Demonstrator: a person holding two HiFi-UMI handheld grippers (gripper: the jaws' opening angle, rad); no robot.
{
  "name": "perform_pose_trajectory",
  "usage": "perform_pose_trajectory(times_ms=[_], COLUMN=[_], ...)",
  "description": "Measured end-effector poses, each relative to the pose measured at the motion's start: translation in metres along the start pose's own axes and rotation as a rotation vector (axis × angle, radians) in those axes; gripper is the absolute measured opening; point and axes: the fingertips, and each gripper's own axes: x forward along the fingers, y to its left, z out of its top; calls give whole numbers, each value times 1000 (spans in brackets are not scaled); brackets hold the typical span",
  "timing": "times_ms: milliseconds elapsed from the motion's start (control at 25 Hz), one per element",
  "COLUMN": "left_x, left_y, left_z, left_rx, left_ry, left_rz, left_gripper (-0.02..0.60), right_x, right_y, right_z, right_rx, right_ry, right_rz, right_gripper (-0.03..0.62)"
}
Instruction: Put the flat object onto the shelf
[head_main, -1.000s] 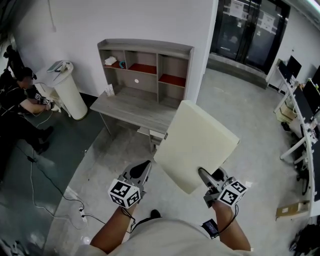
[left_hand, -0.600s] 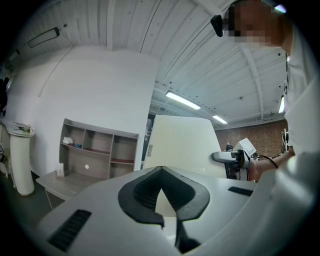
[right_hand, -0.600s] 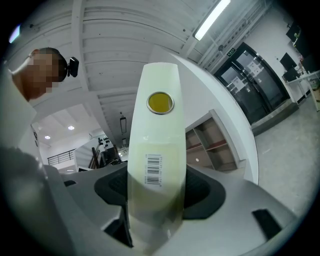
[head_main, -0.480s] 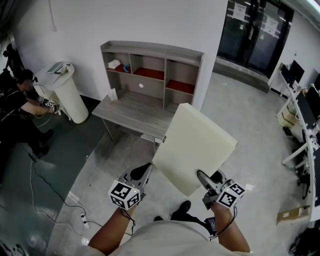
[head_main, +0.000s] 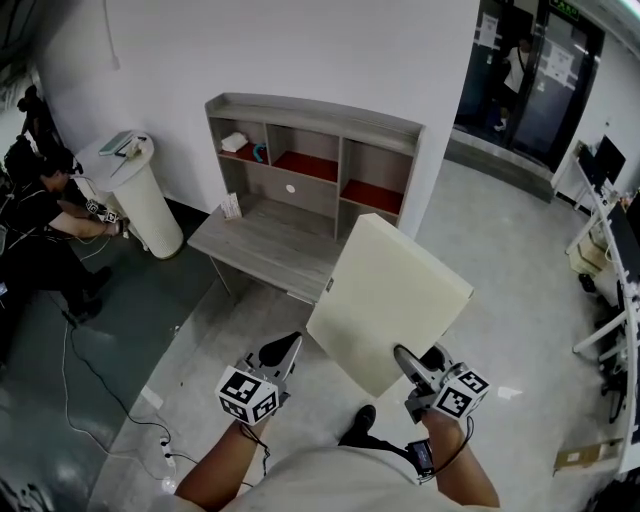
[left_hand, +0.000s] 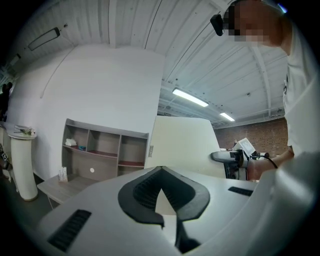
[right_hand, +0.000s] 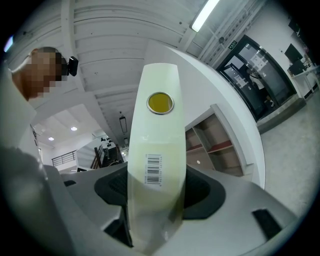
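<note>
A large flat cream panel (head_main: 395, 300) stands tilted in front of me, and my right gripper (head_main: 412, 362) is shut on its lower edge. In the right gripper view the panel (right_hand: 156, 150) runs edge-on up between the jaws, showing a barcode label and a yellow disc. My left gripper (head_main: 278, 355) hangs free to the panel's left, jaws shut on nothing. From the left gripper view the panel (left_hand: 182, 145) stands apart to the right. The grey desk with its open-compartment shelf (head_main: 310, 150) stands against the white wall ahead; its right part is partly hidden by the panel.
A white cylindrical stand (head_main: 145, 195) is left of the desk, with a seated person (head_main: 35, 220) beyond it. Cables and a power strip (head_main: 150, 400) lie on the floor at left. Small items (head_main: 235, 142) sit in the left compartment. Glass doors (head_main: 530, 70) and office desks (head_main: 615, 230) are at right.
The desk and shelf have shifted right and lower in the head view and look nearer. The panel stays gripped in the right gripper; both grippers keep their places.
</note>
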Motion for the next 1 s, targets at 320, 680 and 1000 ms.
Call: perform_pose_trajectory(times_ms=[320, 680, 1000], left_x=[99, 210, 259], left_y=[23, 32, 51], left_z=[14, 36, 58], left_rx=[0, 24, 65], left_ry=[3, -24, -39], left_rz=[23, 29, 14], left_gripper=[15, 14, 15], right_x=[41, 67, 101], right_y=[-82, -169, -205], right_z=[58, 132, 176], right_rx=[-17, -97, -142], right_ry=[6, 12, -7], right_rz=[35, 68, 98], right_gripper=[281, 281, 281])
